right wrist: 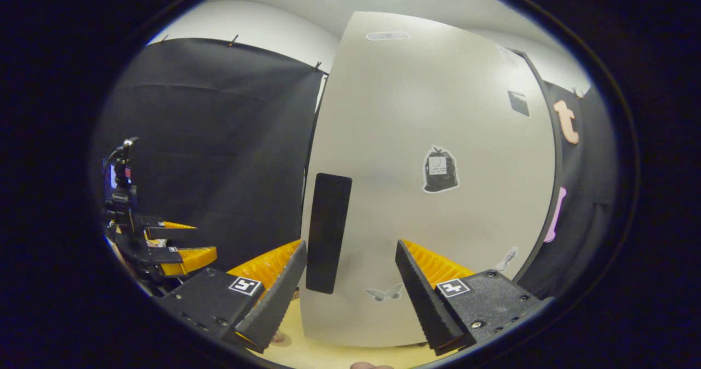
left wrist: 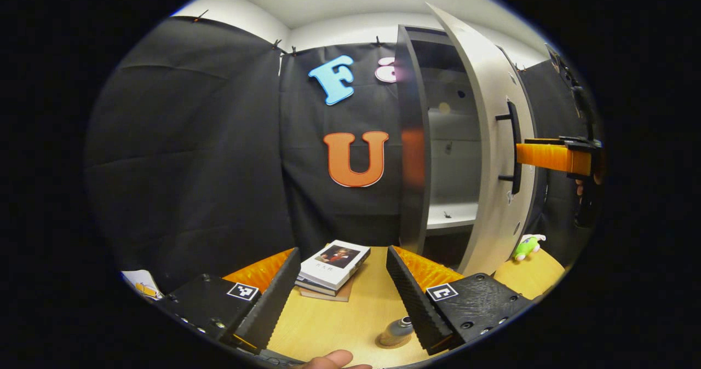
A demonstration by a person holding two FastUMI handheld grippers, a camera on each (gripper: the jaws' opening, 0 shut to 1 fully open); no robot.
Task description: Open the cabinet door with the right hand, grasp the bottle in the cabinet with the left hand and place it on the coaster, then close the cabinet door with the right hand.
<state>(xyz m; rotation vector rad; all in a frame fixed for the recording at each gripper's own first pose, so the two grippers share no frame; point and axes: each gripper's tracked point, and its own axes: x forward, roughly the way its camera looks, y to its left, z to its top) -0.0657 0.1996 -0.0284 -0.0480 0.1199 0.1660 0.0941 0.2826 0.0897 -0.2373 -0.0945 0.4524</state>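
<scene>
The grey cabinet point(left wrist: 411, 139) stands at the back right of the table, its door point(left wrist: 482, 139) swung partly open. A small bottle point(left wrist: 397, 330) with a dark cap stands on the wooden table, on what looks like a round coaster point(left wrist: 391, 344), just inside my left gripper's right finger. My left gripper point(left wrist: 342, 303) is open above the table and holds nothing. In the right gripper view the pale door point(right wrist: 438, 194) is close ahead. Its black handle point(right wrist: 327, 232) stands between the spread fingers of my open right gripper point(right wrist: 350, 298), nearer the left one. My right gripper's orange finger point(left wrist: 550, 158) reaches the handle point(left wrist: 515, 147).
A stack of books point(left wrist: 334, 265) lies on the table point(left wrist: 328, 320) ahead of the left gripper. A green toy point(left wrist: 527, 246) sits by the door's lower edge. White shelves point(left wrist: 452, 215) show inside the cabinet. A thumb point(left wrist: 334, 361) shows at the bottom edge. The left gripper point(right wrist: 164, 248) appears at far left.
</scene>
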